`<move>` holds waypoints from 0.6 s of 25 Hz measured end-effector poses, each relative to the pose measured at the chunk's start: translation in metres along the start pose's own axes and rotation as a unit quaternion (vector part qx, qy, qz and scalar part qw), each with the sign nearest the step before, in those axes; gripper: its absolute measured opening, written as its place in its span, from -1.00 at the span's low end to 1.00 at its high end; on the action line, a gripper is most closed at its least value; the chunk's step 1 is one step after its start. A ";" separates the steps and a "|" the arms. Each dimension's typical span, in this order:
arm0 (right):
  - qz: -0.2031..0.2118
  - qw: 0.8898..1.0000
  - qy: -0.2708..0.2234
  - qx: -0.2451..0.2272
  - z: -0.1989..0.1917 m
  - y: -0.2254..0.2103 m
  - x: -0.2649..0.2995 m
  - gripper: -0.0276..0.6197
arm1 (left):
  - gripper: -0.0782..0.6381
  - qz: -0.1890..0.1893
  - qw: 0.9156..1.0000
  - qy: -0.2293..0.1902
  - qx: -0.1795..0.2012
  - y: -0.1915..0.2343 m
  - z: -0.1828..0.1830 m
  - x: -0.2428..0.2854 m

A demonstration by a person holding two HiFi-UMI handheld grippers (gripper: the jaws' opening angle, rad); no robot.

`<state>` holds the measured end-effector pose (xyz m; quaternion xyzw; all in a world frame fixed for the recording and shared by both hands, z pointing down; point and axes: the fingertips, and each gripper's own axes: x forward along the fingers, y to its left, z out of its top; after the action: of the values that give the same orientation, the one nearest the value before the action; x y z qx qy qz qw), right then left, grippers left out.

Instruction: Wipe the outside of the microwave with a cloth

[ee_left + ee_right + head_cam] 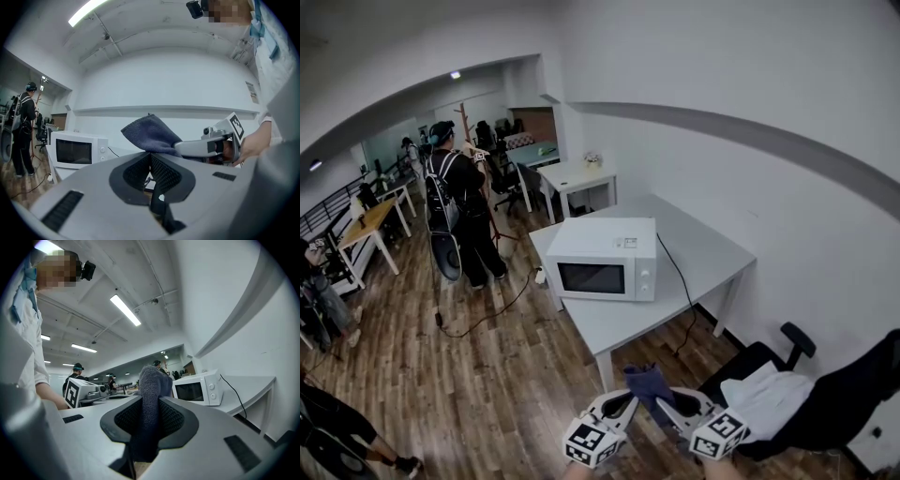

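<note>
A white microwave [602, 258] stands on the grey table [703, 253], door facing the wooden floor; it also shows in the left gripper view [77, 150] and the right gripper view [199, 387]. My right gripper [664, 401] is shut on a dark blue cloth [649, 382], whose folded end sticks up between the jaws [149, 397]. My left gripper [628, 401] is shut with nothing in it and sits just left of the cloth [152, 133]. Both grippers hang low in front of the table's near corner, apart from the microwave.
A black power cord [680, 281] runs from the microwave over the table edge. A black office chair [787, 394] with a white garment stands at the right. A person with a backpack [459, 211] stands beyond the table, with desks behind. The white wall lies to the right.
</note>
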<state>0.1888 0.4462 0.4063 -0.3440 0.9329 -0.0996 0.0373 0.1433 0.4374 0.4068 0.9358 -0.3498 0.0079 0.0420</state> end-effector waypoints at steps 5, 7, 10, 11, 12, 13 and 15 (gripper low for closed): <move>-0.005 1.000 -0.006 0.003 0.006 -0.007 0.008 -0.61 | -0.78 -0.004 1.000 -0.002 0.000 0.008 0.004 0.004; -0.007 1.000 -0.005 0.005 0.007 -0.009 0.016 -0.61 | -0.78 -0.005 1.000 -0.005 -0.001 0.016 0.005 0.007; -0.013 1.000 -0.005 0.002 0.007 -0.018 0.032 -0.61 | -0.78 -0.006 1.000 -0.013 -0.004 0.035 0.007 0.013; -0.015 1.000 -0.005 0.001 0.007 -0.022 0.038 -0.61 | -0.78 -0.008 1.000 -0.014 -0.005 0.042 0.008 0.015; -0.018 1.000 -0.004 0.000 0.007 -0.026 0.045 -0.61 | -0.78 -0.011 1.000 -0.013 -0.006 0.050 0.009 0.017; -0.020 1.000 -0.004 -0.001 0.007 -0.030 0.053 -0.61 | -0.78 -0.012 1.000 -0.012 -0.008 0.059 0.009 0.019; -0.024 1.000 -0.002 0.000 0.009 -0.038 0.072 -0.61 | -0.77 -0.013 1.000 -0.013 -0.011 0.081 0.010 0.022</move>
<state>0.1588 0.3697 0.4055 -0.3664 0.9244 -0.0994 0.0370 0.1069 0.3612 0.4037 0.9398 -0.3383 -0.0086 0.0474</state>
